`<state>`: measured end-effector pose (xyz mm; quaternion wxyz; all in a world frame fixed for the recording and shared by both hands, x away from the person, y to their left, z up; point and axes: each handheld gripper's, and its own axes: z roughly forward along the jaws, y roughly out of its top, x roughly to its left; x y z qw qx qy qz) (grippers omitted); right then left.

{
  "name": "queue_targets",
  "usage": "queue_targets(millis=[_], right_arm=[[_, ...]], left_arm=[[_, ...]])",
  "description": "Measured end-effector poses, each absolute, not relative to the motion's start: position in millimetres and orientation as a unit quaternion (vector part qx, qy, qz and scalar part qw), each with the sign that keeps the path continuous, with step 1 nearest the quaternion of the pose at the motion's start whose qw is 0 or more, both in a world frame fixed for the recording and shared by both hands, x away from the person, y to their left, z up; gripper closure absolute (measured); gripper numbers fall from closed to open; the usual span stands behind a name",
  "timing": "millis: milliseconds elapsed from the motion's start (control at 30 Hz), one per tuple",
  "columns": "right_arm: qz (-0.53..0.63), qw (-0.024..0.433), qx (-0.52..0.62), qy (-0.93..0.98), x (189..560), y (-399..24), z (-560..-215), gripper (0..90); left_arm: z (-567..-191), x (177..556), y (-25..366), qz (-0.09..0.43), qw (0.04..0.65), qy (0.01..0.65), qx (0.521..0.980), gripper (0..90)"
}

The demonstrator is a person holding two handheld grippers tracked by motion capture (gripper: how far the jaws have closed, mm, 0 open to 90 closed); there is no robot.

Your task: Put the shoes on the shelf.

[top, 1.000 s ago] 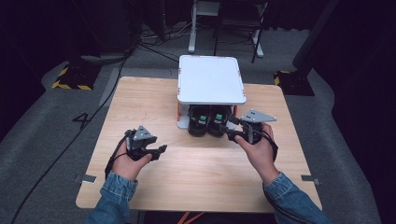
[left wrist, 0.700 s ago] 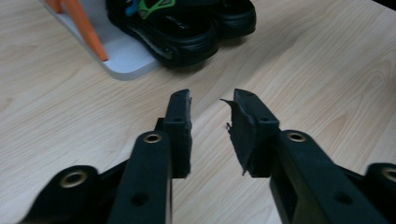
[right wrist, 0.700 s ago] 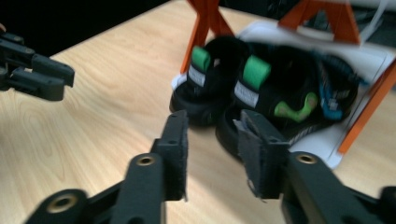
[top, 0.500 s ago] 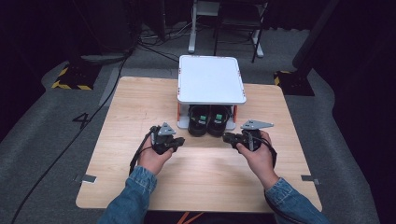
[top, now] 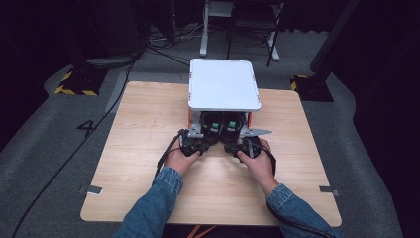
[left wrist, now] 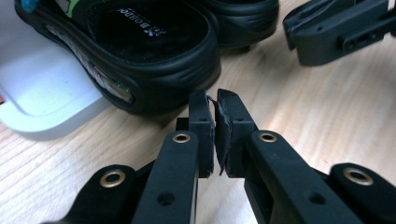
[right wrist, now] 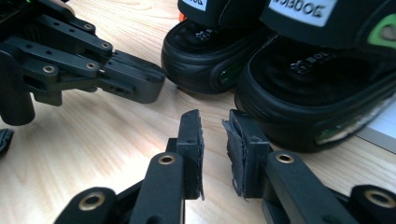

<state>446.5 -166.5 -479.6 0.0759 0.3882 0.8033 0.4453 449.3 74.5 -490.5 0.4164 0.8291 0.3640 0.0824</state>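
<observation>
Two black sandals stand side by side under a white stand (top: 223,84), heels toward me: the left sandal (top: 212,124) and the right sandal (top: 232,125). My left gripper (top: 198,141) sits low on the table just short of the left sandal's heel (left wrist: 149,51). Its jaws are shut, pad on pad (left wrist: 215,100), with nothing between them. My right gripper (top: 238,144) lies just short of the right sandal's heel (right wrist: 317,84). Its jaws (right wrist: 212,119) closed most of the way and have just opened a little. A narrow empty gap remains.
The wooden table (top: 148,119) carries the stand at its far middle, and the stand's white base (left wrist: 42,93) lies under the sandals. The two grippers lie close together, each seeing the other (right wrist: 156,84) (left wrist: 336,32). Cables and stand legs (top: 203,29) are on the floor beyond.
Both hands have moved forward and down to the sandals' heels. The left hand came in from the left side of the table. The right hand shifted slightly inward.
</observation>
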Motion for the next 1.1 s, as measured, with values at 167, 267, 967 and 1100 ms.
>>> queue_targets(millis=[167, 267, 967, 1100], right_arm=[[0.44, 0.088, 0.395, 0.802, 452.5, -165.5, -482.6, 75.3], [0.433, 0.096, 0.4, 0.802, 453.8, -170.9, -481.0, 77.6], [0.408, 0.141, 0.391, 0.813, 490.5, -169.7, -478.8, 81.5], [0.404, 0.15, 0.397, 0.81, 503.8, -174.0, -477.4, 80.3]], left_arm=[[-489.1, 455.9, 68.1, 0.073, 0.41, 0.364, 0.833, 87.1], [-490.8, 462.4, 63.2, 0.073, 0.416, 0.362, 0.831, 86.2], [-493.3, 499.1, 54.0, 0.071, 0.411, 0.382, 0.825, 84.6], [-489.0, 514.3, 52.9, 0.098, 0.407, 0.375, 0.827, 83.8]])
